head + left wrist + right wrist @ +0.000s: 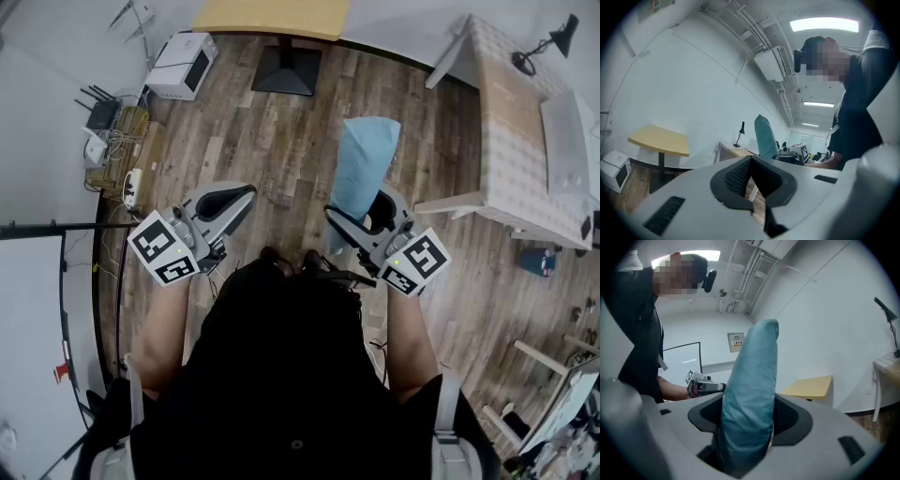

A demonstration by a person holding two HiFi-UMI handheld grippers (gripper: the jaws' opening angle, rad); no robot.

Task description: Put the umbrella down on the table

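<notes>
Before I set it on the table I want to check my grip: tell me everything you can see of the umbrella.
The umbrella is folded shut, a pale blue-green bundle of soft, slightly creased fabric with a rounded top end. It stands roughly upright above the wooden floor, clamped around its lower part between the pads of the right hand-held gripper. Nothing else touches it. Its lower end is hidden, and no handle shows.

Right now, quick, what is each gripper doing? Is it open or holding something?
Left gripper: closed, fingers together, holding nothing.
Right gripper: closed on the blue umbrella.
</notes>
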